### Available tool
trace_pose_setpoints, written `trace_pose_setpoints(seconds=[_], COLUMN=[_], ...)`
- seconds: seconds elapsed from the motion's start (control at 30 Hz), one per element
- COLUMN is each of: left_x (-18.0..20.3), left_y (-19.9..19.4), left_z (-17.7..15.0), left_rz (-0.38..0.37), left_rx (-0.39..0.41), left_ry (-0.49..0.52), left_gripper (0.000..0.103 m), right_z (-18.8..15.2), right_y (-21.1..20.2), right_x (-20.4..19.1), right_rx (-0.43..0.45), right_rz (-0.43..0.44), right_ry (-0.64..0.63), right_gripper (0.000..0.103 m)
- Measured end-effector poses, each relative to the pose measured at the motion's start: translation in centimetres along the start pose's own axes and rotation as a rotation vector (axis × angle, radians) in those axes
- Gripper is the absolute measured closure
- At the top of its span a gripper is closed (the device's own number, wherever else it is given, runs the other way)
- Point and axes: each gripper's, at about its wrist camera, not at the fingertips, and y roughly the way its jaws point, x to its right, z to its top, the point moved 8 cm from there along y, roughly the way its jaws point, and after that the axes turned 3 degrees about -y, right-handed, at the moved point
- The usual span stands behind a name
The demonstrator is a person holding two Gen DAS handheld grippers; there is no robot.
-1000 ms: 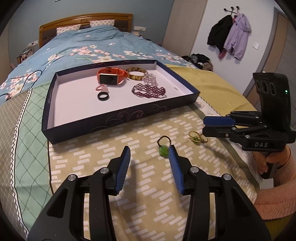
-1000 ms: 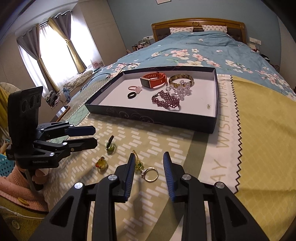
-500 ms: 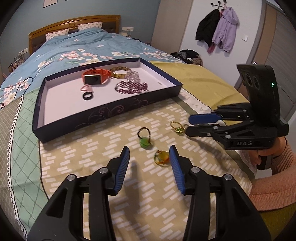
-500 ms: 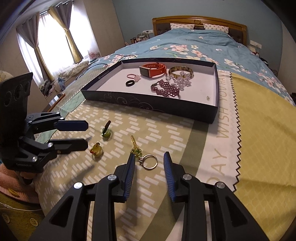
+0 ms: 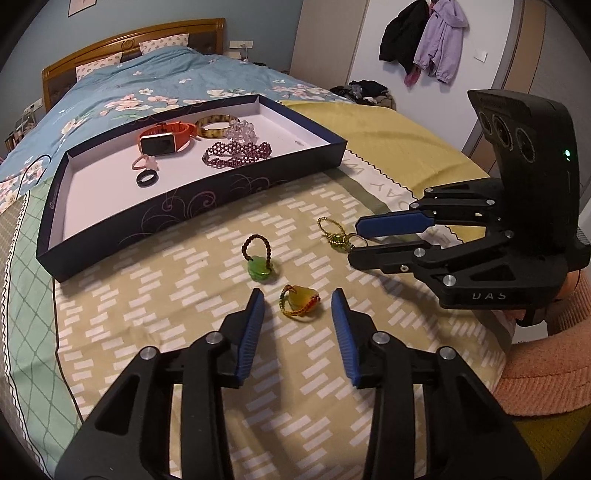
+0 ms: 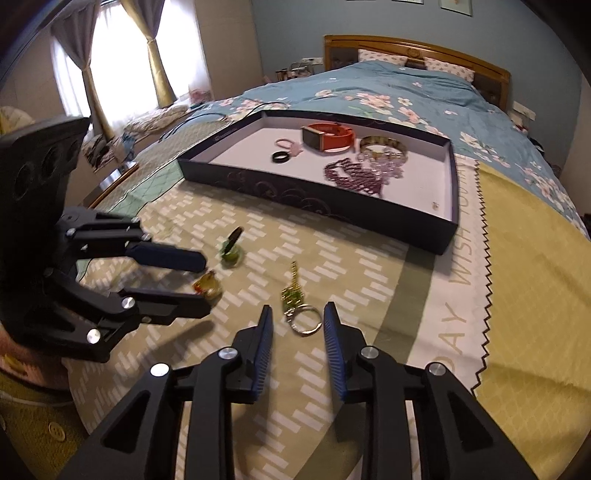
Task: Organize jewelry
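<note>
A dark box lid [image 5: 192,210] [image 6: 325,195] on the bed holds an orange watch [image 5: 162,140], bangle, bead bracelets and rings. On the cloth in front lie a yellow pendant [image 5: 300,300] [image 6: 207,284], a green pendant [image 5: 260,268] [image 6: 231,254] and a gold keyring charm [image 5: 338,236] [image 6: 297,302]. My left gripper [image 5: 297,295] is open with its fingertips either side of the yellow pendant. My right gripper [image 6: 297,314] [image 5: 354,238] is open around the keyring charm.
The bed's blue floral quilt [image 5: 147,85] lies behind the box. A yellow cloth [image 6: 532,277] covers the right side. Coats [image 5: 424,33] hang on the far wall. A curtained window [image 6: 122,66] is at the left.
My left gripper has moved back and right, from around the green pendant to around the yellow pendant. My right gripper has closed in on the keyring charm. Both stay open.
</note>
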Motion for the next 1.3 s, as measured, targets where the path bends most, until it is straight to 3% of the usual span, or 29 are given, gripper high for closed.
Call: trace_pose_setpoints(seconds=[0.2, 0.33, 0.5, 0.53, 0.57, 0.9, 0.93, 1.0, 1.17, 1.23, 1.3], left_x=[-0.3, -0.4, -0.4, -0.5, -0.5, -0.6, -0.6, -0.7, -0.8, -0.8, -0.9], left_y=[0.2, 0.1, -0.1, -0.1, -0.2, -0.6, -0.7, -0.7, -0.7, -0.6, -0.6], left_z=[0.1, 0.0, 0.0, 0.0, 0.0, -0.4, -0.4, -0.5, -0.4, -0.4, -0.4], left_rz=[0.012, 0.018, 0.018, 0.017, 0.017, 0.012, 0.012, 0.009, 0.01, 0.012, 0.012], left_rx=[-0.005, -0.006, 0.0, 0.0, 0.001, 0.005, 0.005, 0.006, 0.006, 0.005, 0.005], left_ry=[-0.01, -0.01, -0.019, -0.02, -0.021, -0.033, -0.035, -0.039, -0.043, -0.046, -0.049], left_gripper=[0.077, 0.084, 0.086, 0.086, 0.086, 0.086, 0.086, 0.086, 0.086, 0.086, 0.086], right_z=[0.0, 0.0, 0.0, -0.1, 0.0, -0.1, -0.1, -0.1, -0.3, -0.2, -0.1], right_y=[0.0, 0.0, -0.1, -0.2, -0.2, -1.2, -1.3, -1.3, -0.4, -0.2, -0.1], right_x=[-0.2, -0.3, -0.4, -0.4, -0.5, 0.2, 0.4, 0.7, 0.2, -0.1, -0.4], right_rx=[-0.003, -0.001, 0.003, 0.005, 0.008, 0.029, 0.033, 0.028, 0.003, 0.0, -0.002], right_rz=[0.0, -0.002, 0.005, 0.012, 0.021, 0.036, 0.031, 0.022, -0.001, -0.018, -0.028], right_ry=[-0.016, -0.019, -0.01, -0.006, -0.004, 0.044, 0.05, 0.055, 0.017, -0.01, -0.033], right_gripper=[0.073, 0.084, 0.086, 0.088, 0.103, 0.101, 0.099, 0.083, 0.075, 0.074, 0.084])
